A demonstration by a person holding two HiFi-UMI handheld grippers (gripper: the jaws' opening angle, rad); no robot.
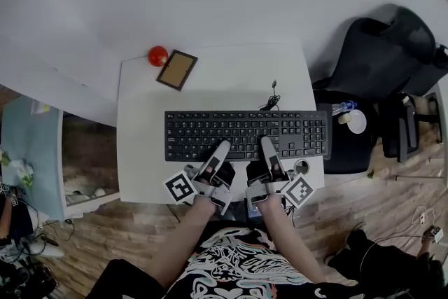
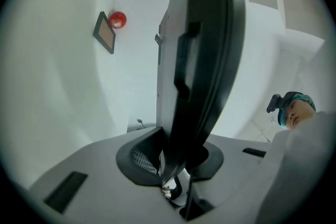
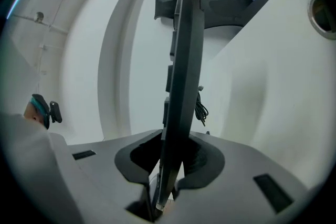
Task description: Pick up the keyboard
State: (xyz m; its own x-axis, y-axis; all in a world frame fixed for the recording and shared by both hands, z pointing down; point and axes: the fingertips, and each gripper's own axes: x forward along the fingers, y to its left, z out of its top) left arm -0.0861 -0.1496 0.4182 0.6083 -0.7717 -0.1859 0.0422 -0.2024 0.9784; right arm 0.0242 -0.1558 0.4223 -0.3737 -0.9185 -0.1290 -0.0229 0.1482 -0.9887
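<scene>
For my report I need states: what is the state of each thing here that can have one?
keyboard, clamped at its near edge
left claw, shut on keyboard
right claw, shut on keyboard
cable, bundled

the keyboard was black and the bench white. the ball was red, the board tan with a dark frame. the left tongs and right tongs were grey, their cubes patterned in black-and-white squares. the shirt bore black-and-white swirls.
</scene>
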